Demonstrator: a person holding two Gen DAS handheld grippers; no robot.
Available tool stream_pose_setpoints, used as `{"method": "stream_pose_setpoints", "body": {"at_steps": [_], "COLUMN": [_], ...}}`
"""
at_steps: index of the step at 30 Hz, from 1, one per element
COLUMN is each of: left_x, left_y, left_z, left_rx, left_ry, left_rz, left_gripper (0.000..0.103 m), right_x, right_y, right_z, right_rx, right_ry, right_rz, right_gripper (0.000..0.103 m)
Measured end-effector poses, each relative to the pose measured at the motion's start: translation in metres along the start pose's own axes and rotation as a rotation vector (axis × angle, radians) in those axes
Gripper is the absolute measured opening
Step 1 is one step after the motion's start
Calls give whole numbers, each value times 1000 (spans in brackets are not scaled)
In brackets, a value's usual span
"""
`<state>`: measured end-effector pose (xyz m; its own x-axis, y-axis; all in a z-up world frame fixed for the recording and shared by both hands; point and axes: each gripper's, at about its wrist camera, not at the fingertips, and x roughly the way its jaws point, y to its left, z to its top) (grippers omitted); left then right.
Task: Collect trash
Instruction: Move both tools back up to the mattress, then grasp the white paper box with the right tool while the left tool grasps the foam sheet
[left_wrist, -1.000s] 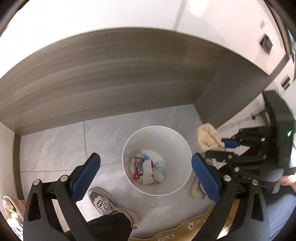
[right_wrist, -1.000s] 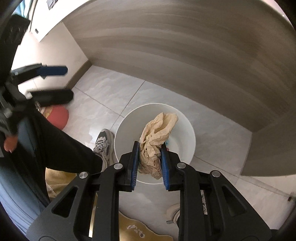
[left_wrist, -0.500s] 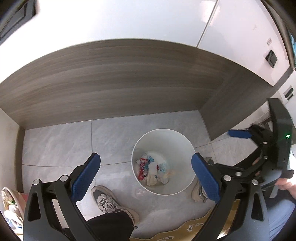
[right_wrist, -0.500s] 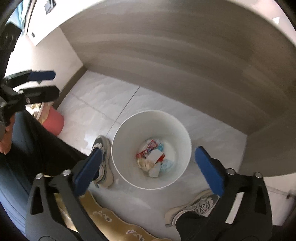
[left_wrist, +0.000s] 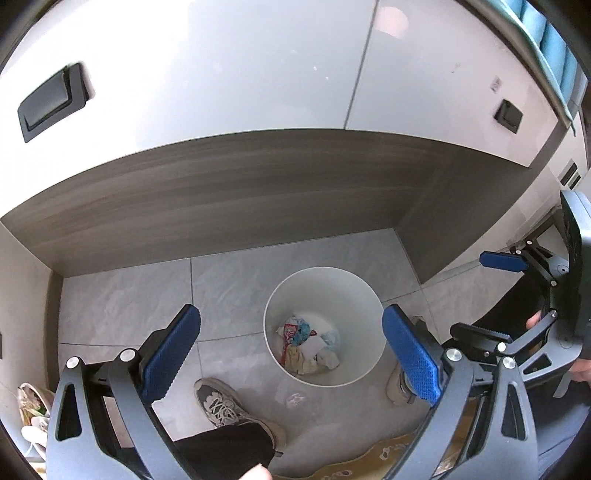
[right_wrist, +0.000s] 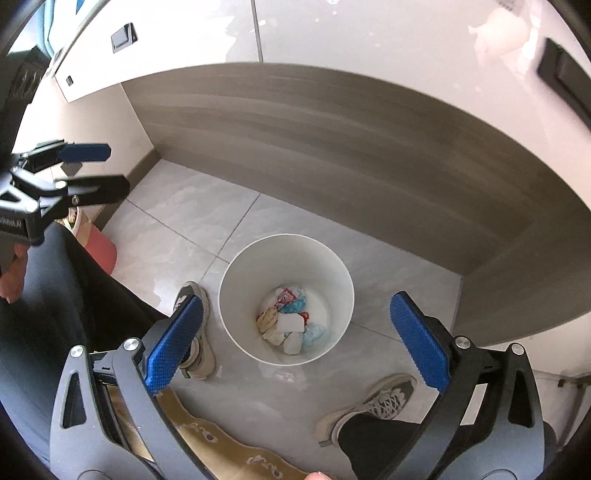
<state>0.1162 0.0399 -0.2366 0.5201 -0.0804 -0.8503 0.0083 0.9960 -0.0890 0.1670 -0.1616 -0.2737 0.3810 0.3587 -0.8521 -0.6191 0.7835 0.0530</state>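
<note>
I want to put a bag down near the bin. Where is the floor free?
Free: the tiles between the bin and the wooden panel. Crowded: the near side, with two shoes and a yellow mat.

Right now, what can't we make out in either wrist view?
- Lower trash in the white bin: both views, buried under top pieces.
- Wrapper print: too small.
- Pink container, right view: behind the leg.
- Patterned mat: cut by the bottom edge and gripper frames.
- Bag, left view: cut by the rim.

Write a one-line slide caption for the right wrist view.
Open right gripper above a white bin holding crumpled trash.
</note>
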Motion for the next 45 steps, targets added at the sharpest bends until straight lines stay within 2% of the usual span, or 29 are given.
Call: {"method": "stream_pose_setpoints", "body": {"at_steps": [5,9,14,17,19,24,28,33,38,43,45], "left_x": [-30,-80,-136,-152,-158,-162,-155,-122,-95,-77,-71], "left_y": [-5,-15,-9,-1,4,24,44,80,100,100,98], "left_z": [3,20,61,94,120,190,246,295,325,341,347], "left_rx": [19,63,61,61,65,46,29,-34,-62,-53,-42], "left_ry": [-48,-161,-282,-295,-292,-274,-278,-251,-214,-195,-188], "left_rz": [-13,-9,27,69,83,55,47,24,20,12,14], "left_gripper": [97,97,97,97,97,97,97,97,97,97,97], "right_x": [-33,-95,-175,-204,-211,-202,-180,-126,-72,-38,-31], "right_y": [3,11,16,11,5,-7,-18,-26,-40,-49,-52], "right_z": [6,28,76,117,150,239,298,367,413,439,443], "right_rx": [-2,-50,-93,-80,-66,-18,42,61,96,106,108], "right_ry": [-58,-192,-387,-446,-448,-380,-371,-328,-262,-218,-202], "right_rz": [2,1,-21,-33,-46,-121,-82,-110,-131,-147,-152], "right_gripper": [98,98,98,98,98,98,98,98,98,98,84]}}
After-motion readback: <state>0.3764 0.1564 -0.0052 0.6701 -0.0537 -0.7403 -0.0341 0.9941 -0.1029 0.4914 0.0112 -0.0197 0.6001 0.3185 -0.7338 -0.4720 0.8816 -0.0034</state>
